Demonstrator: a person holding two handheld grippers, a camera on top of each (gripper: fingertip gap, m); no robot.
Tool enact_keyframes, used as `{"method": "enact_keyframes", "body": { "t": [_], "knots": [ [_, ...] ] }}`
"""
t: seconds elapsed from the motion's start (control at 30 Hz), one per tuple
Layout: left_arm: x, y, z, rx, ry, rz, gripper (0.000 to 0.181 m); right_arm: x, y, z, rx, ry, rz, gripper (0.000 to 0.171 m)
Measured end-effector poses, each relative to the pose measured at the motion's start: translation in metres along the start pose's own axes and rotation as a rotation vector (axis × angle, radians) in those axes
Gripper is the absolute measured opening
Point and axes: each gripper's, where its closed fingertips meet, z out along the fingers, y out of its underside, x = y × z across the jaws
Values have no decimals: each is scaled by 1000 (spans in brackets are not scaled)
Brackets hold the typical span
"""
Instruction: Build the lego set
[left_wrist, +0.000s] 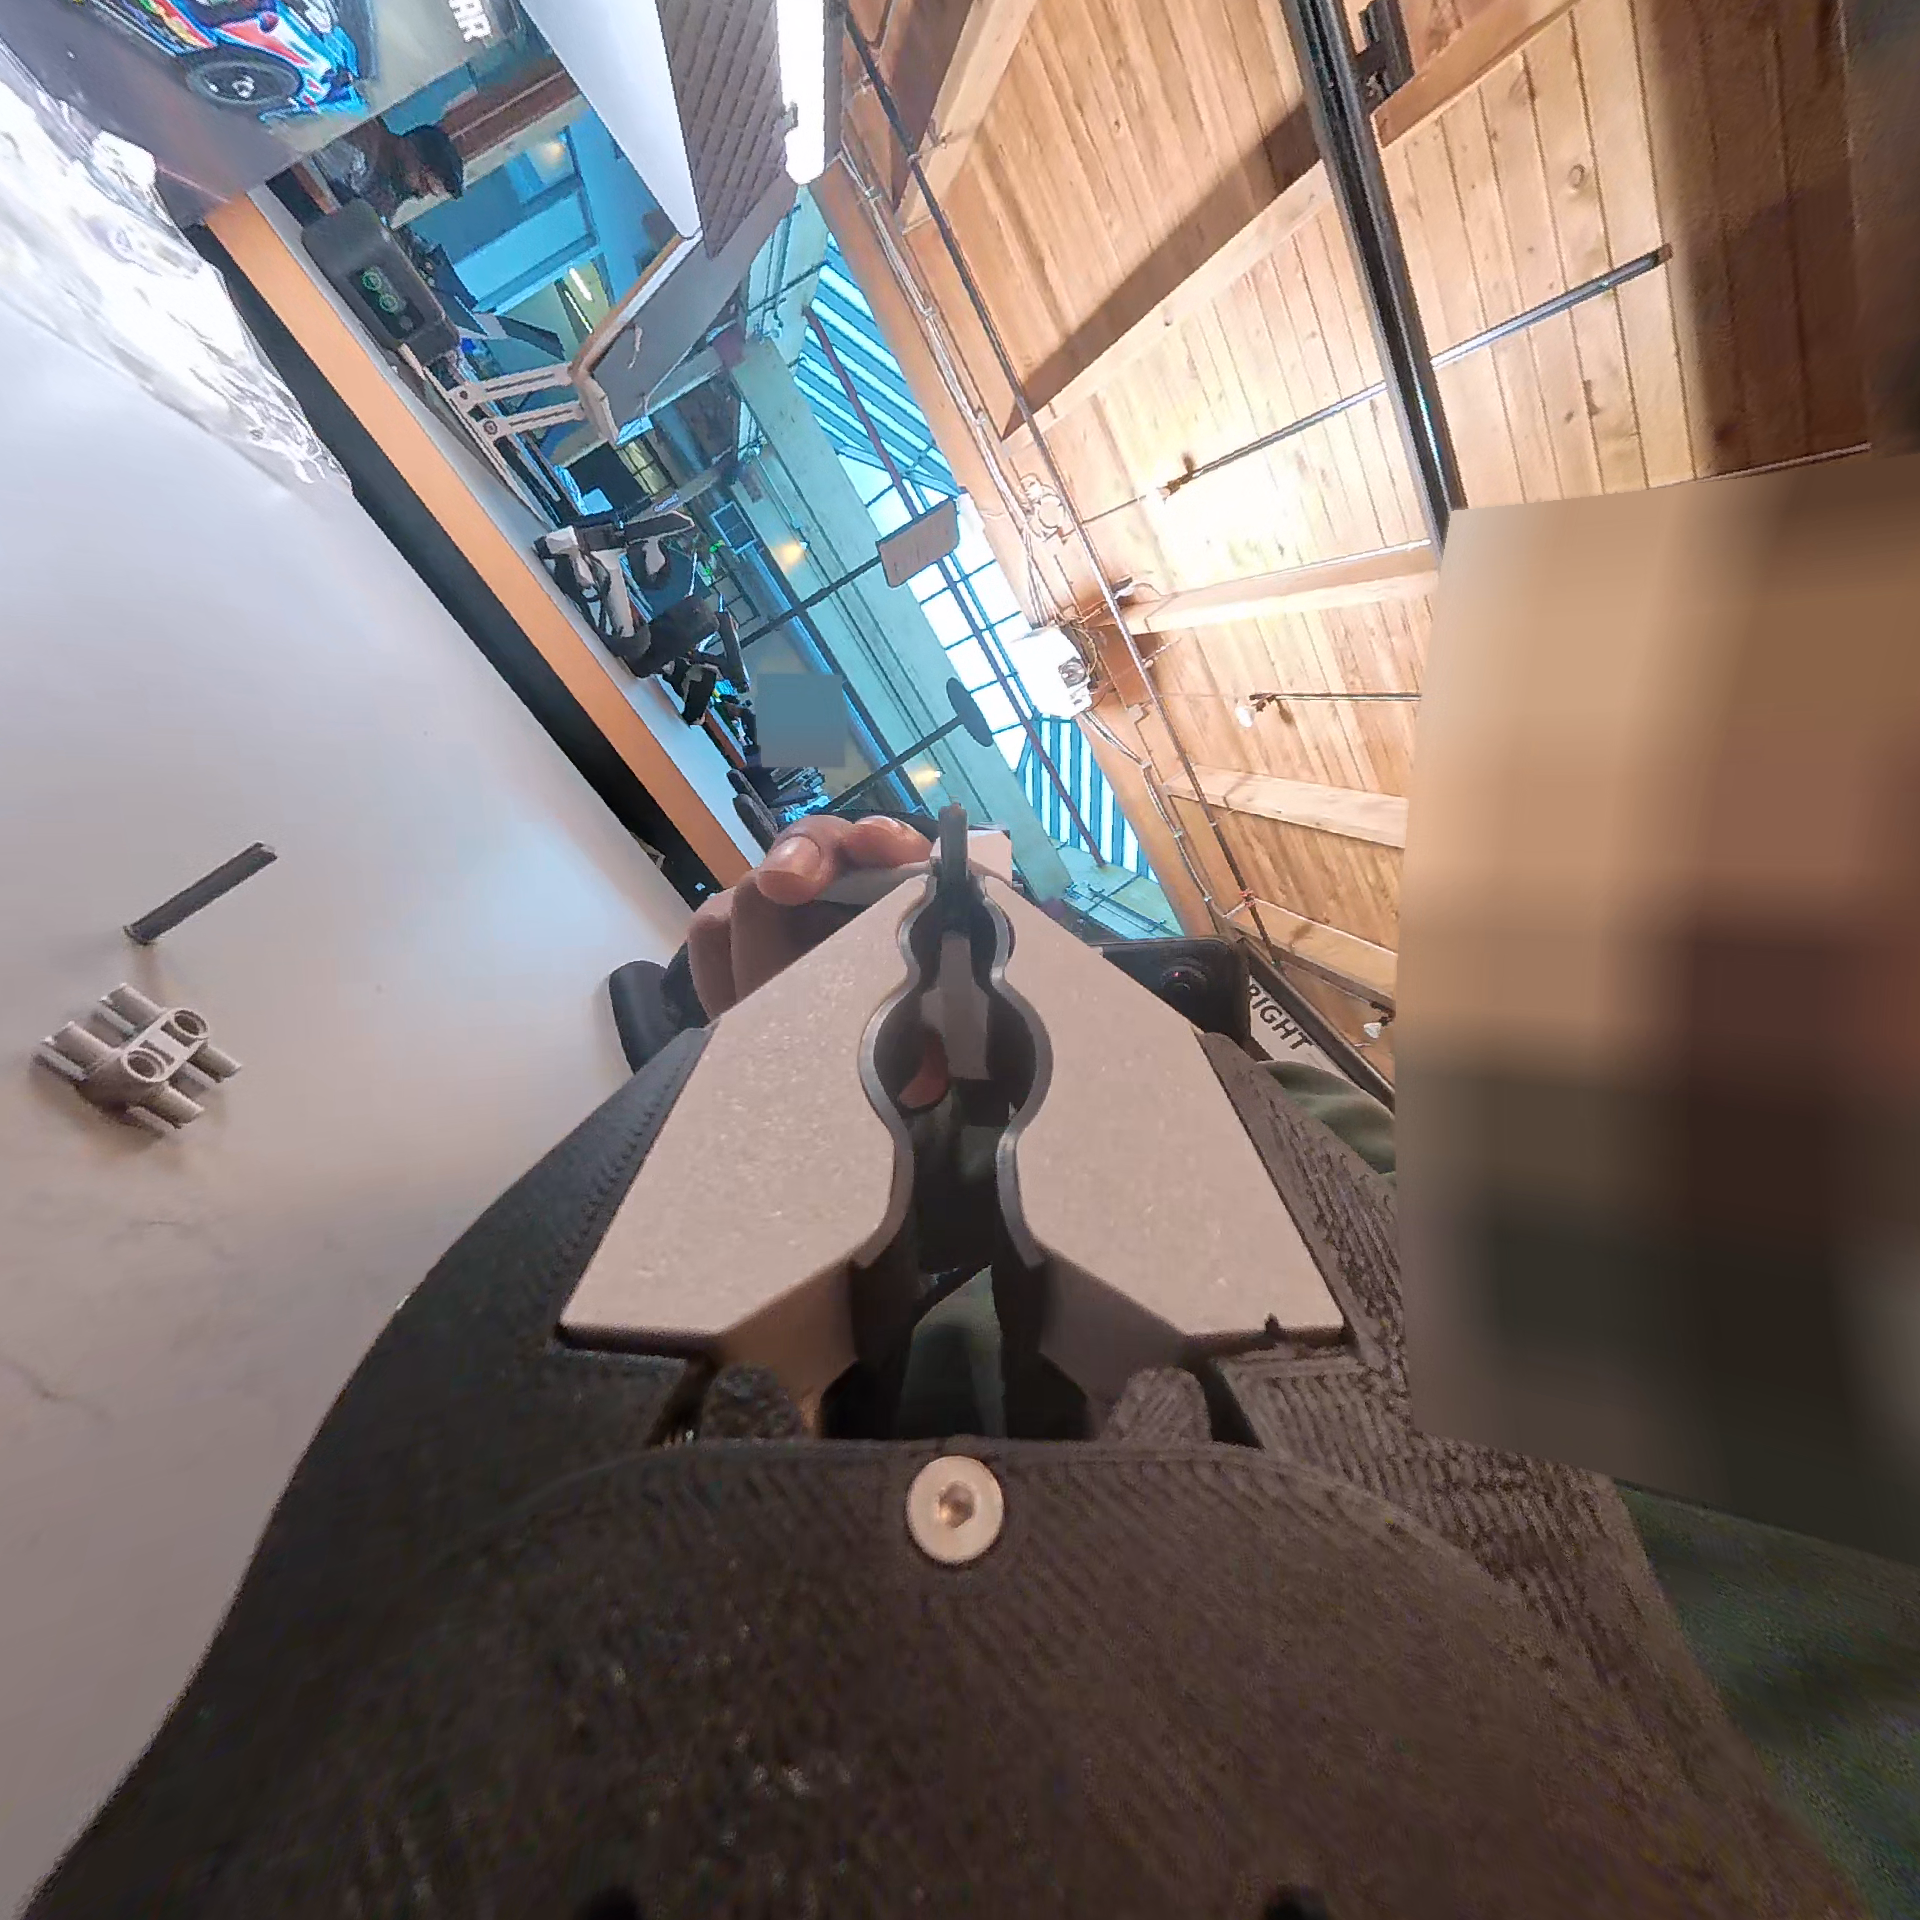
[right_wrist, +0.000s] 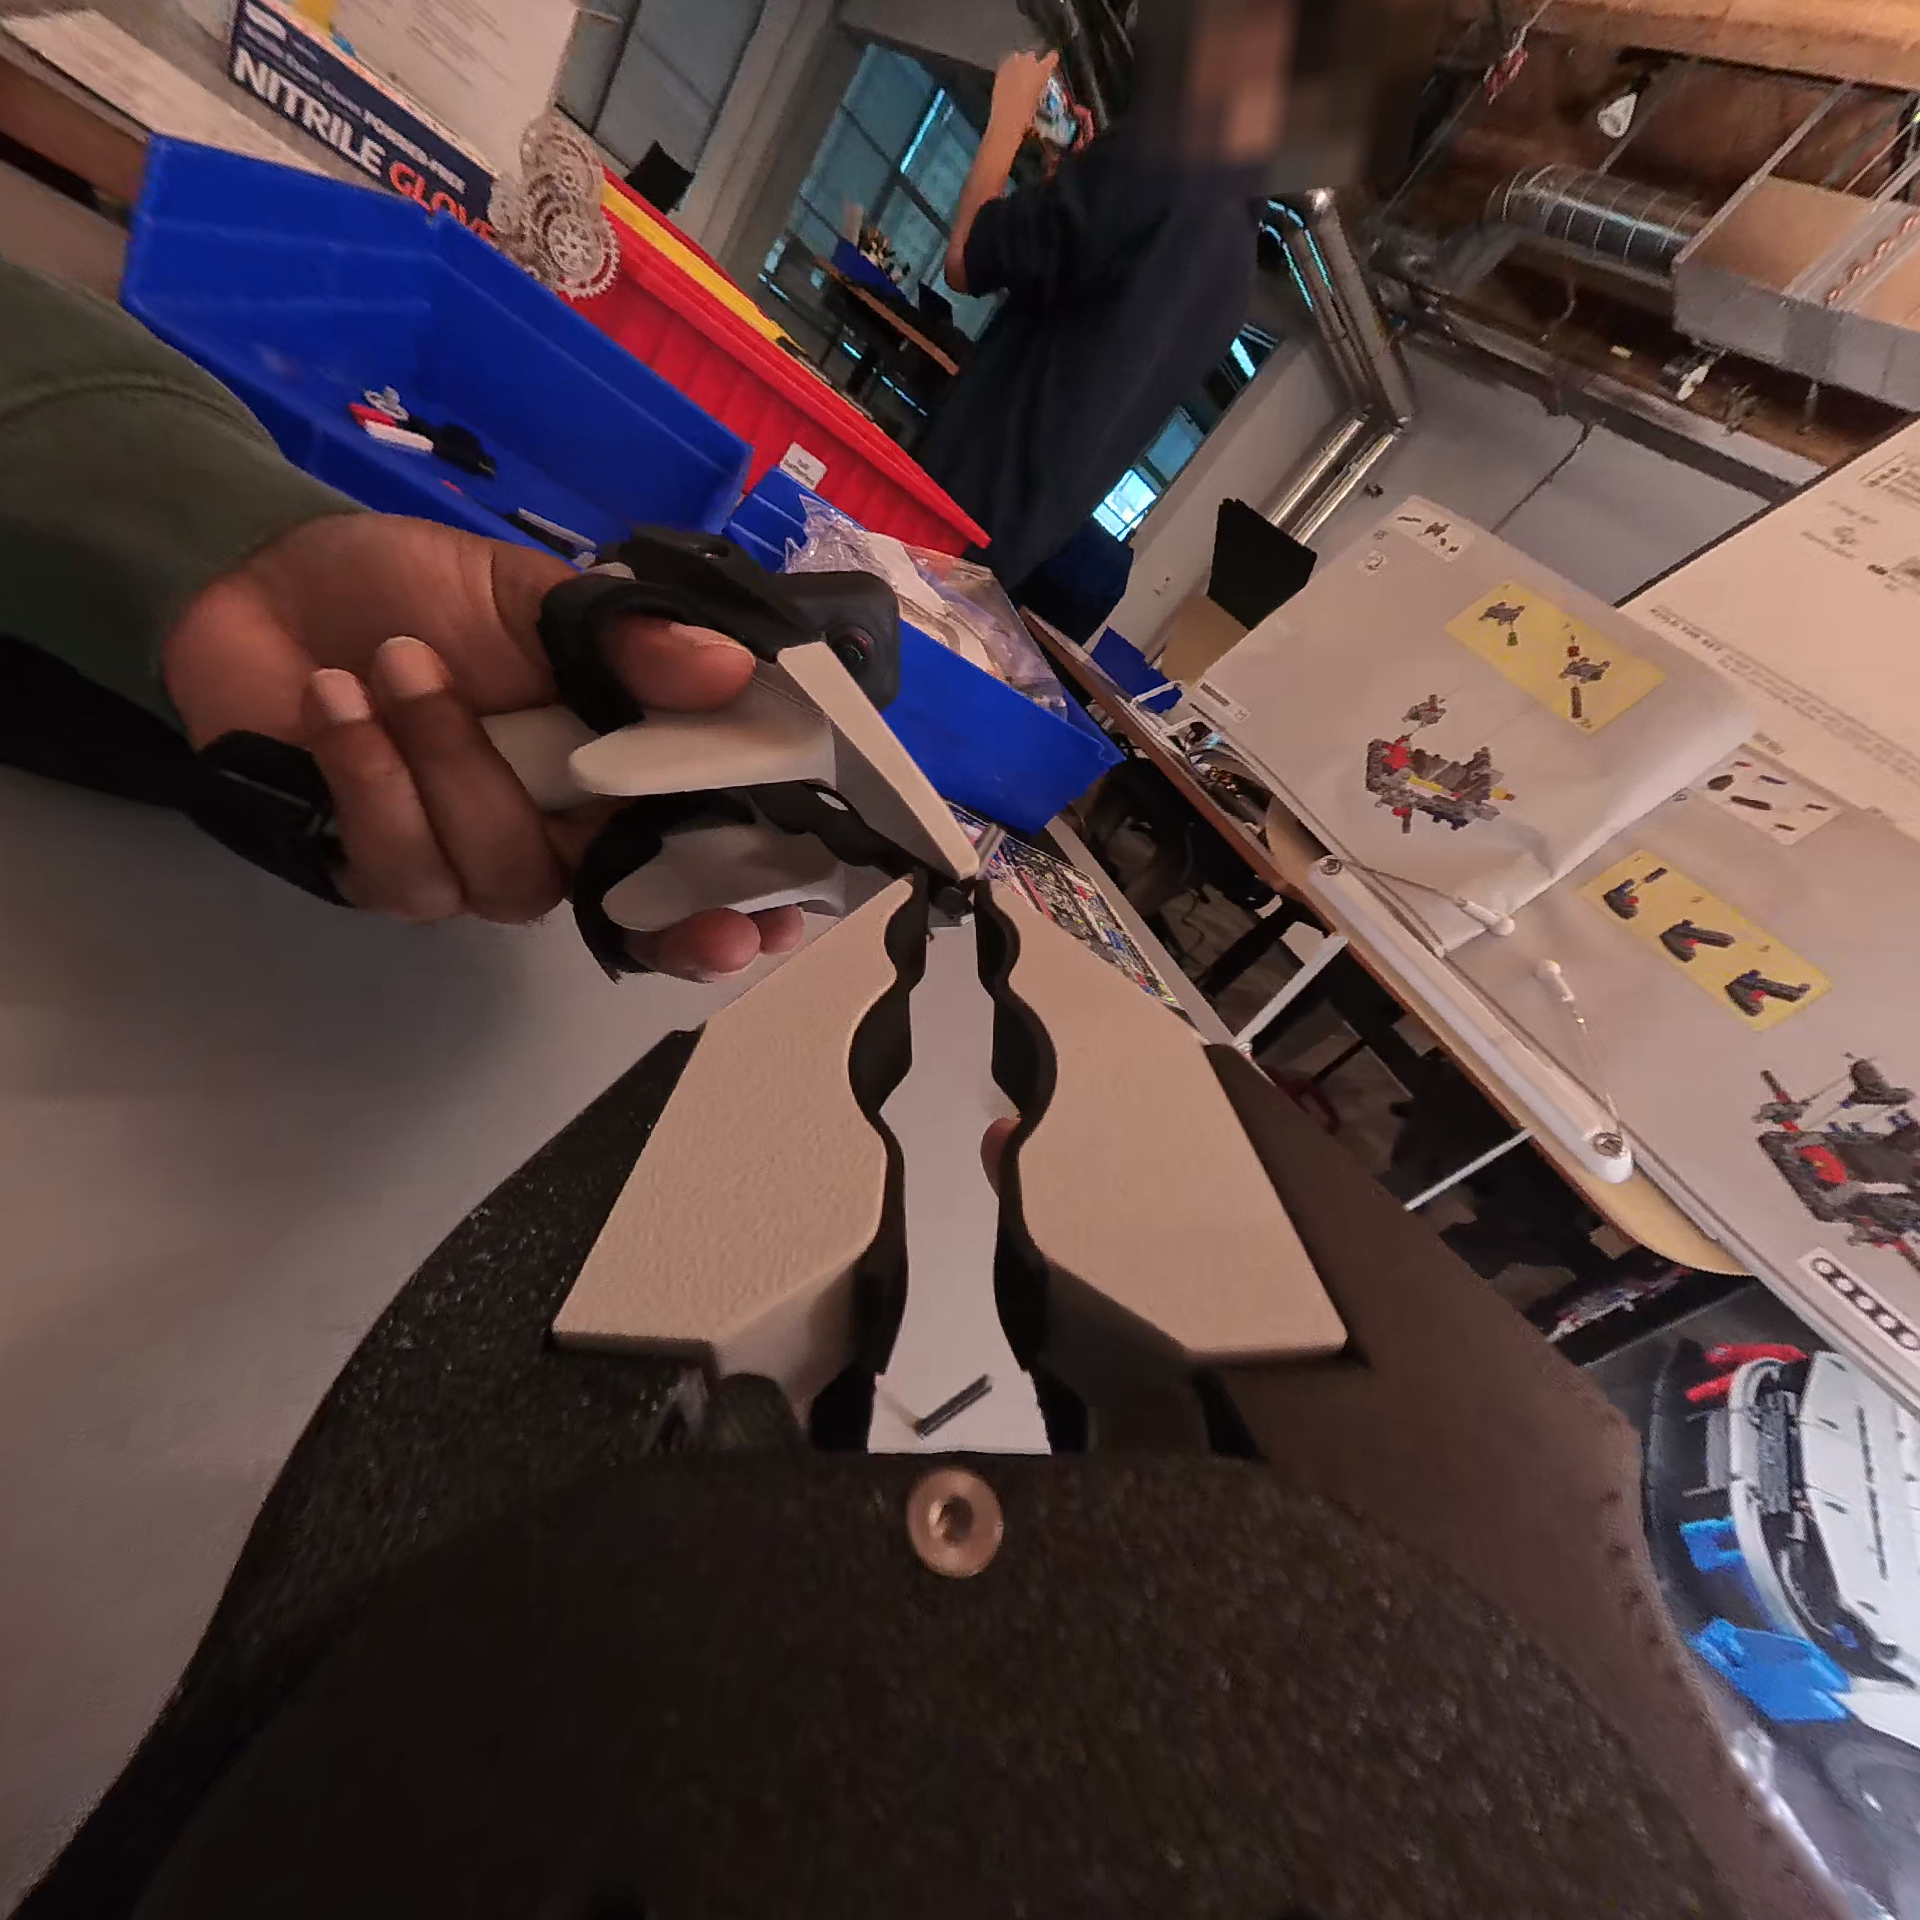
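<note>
Where both grippers' tips meet above the table (left_wrist: 208, 665), a small dark lego piece (left_wrist: 954, 868) sits half hidden, its shape unclear. Left gripper (left_wrist: 951, 883) fingers pinch it; right gripper (right_wrist: 951, 883) fingers close on something small there, unidentifiable. Black axle (left_wrist: 200, 891) and grey connector assembly (left_wrist: 140, 1049) lie apart; blue bins (right_wrist: 416, 343) and instruction booklet (right_wrist: 1507, 748) crowd the far edges.

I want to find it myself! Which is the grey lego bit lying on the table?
Look at the pale table in the left wrist view, on its left side. Two loose pieces lie there: a thin dark rod and, just below it, the grey lego piece. It is chunky, with side-by-side tubes and two round holes.
</note>
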Motion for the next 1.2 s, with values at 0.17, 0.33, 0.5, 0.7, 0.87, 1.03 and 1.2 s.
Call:
{"method": "enact_keyframes", "body": {
  "t": [0.17,0.33,0.5,0.7,0.87,1.03,1.2],
  "knots": [
    [-3,-1,-1,-9,-33,20,5,0,4,0,-10,-23,11,3],
    [-3,-23,-13,66,-67,80,20,11,10,-8,-6,-60,132,2],
    [-33,-10,-32,-237,-323,468,28,20,28,-21,-53,-198,348,3],
    [-79,45,-53,-693,-530,690,37,-27,66,-54,-286,-592,474,3],
    [-89,71,-57,-888,-540,782,36,-70,72,-72,-397,-790,432,3],
    [-93,81,-57,-969,-561,824,34,-92,77,-66,-479,-827,405,3],
    [-98,85,-55,-1017,-589,886,29,-87,91,-55,-556,-757,423,2]
  ]
}}
